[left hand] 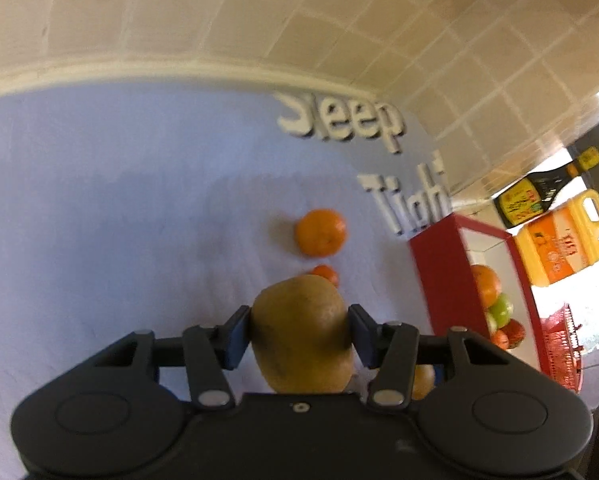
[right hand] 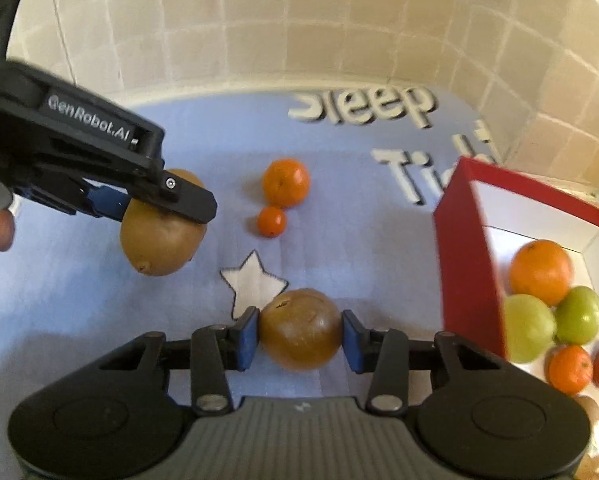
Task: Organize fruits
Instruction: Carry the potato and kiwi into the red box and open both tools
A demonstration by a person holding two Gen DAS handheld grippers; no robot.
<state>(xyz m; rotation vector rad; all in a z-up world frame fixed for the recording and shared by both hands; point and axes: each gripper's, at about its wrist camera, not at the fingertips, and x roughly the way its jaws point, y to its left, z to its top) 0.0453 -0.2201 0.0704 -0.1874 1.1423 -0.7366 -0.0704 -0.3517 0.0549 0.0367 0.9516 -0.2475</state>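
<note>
My left gripper (left hand: 299, 330) is shut on a brown kiwi (left hand: 303, 336) and holds it above the blue cloth; the gripper and kiwi (right hand: 161, 236) also show at the left of the right wrist view. My right gripper (right hand: 299, 338) is shut on a round brown fruit (right hand: 301, 330). A large orange (left hand: 320, 232) and a small orange (left hand: 326, 273) lie on the cloth ahead; they show in the right wrist view as well (right hand: 286, 182), (right hand: 272, 221). A red box (right hand: 465, 256) at the right holds oranges, green apples and a strawberry.
The blue cloth (left hand: 99, 220) bears white letters and a white star (right hand: 253, 280). A tiled wall (left hand: 259, 20) stands behind. A dark sauce bottle (left hand: 539, 196), a yellow oil jug (left hand: 559, 240) and a red basket (left hand: 561, 344) stand right of the box.
</note>
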